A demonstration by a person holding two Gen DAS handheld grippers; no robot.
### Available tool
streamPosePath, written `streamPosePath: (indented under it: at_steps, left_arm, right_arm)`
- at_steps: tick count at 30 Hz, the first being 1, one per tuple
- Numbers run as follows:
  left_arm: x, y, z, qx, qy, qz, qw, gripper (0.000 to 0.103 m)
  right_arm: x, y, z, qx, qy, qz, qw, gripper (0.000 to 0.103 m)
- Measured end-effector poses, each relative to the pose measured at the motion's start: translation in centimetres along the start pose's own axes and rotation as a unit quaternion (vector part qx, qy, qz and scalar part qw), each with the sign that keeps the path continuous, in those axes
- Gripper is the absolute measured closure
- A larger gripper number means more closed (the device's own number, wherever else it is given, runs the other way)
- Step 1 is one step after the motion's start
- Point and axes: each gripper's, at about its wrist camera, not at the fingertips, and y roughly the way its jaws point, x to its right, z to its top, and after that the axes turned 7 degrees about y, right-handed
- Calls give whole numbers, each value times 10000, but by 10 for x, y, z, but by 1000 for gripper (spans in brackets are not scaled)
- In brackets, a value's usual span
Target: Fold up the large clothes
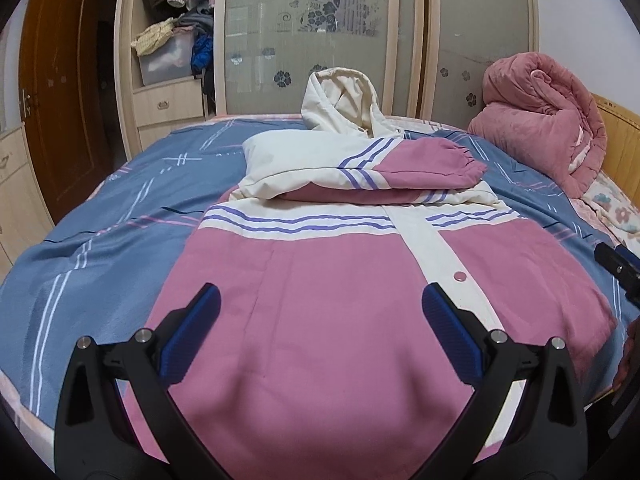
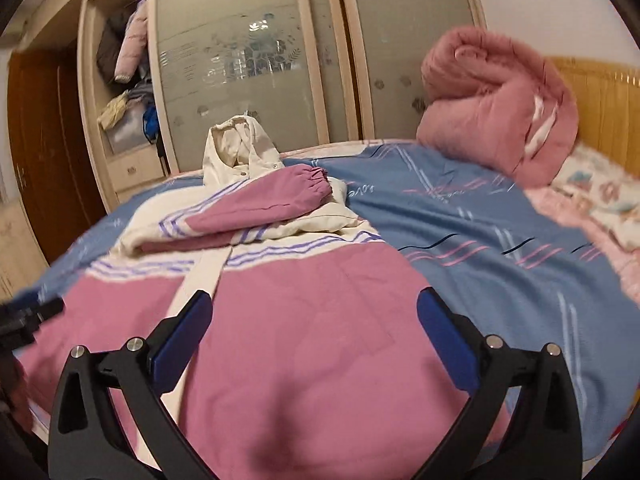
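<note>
A pink and cream hooded jacket lies front up on the bed, hem toward me; it also shows in the right wrist view. Both sleeves are folded across the chest, the pink cuff pointing right. The cream hood stands up at the far end. My left gripper is open and empty above the jacket's lower left half. My right gripper is open and empty above its lower right half. The right gripper's tip shows at the left view's right edge.
The bed has a blue striped sheet. A rolled pink quilt lies at the far right by the wooden headboard. A wardrobe with frosted sliding doors and open shelves of clothes stands behind the bed.
</note>
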Motion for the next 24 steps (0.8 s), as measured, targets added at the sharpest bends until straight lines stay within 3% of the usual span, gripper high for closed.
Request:
streamPosePath:
  at_steps: [12,24]
  left_arm:
    - [3,-20,-5,225,148,253,9993,2]
    - [8,-19,-3,253,205,196,9993,2]
  right_arm:
    - [-22,-7,-6,189,-627,36,9978,1]
    - [-13,-8,-5,185,-489,-5,9986,1]
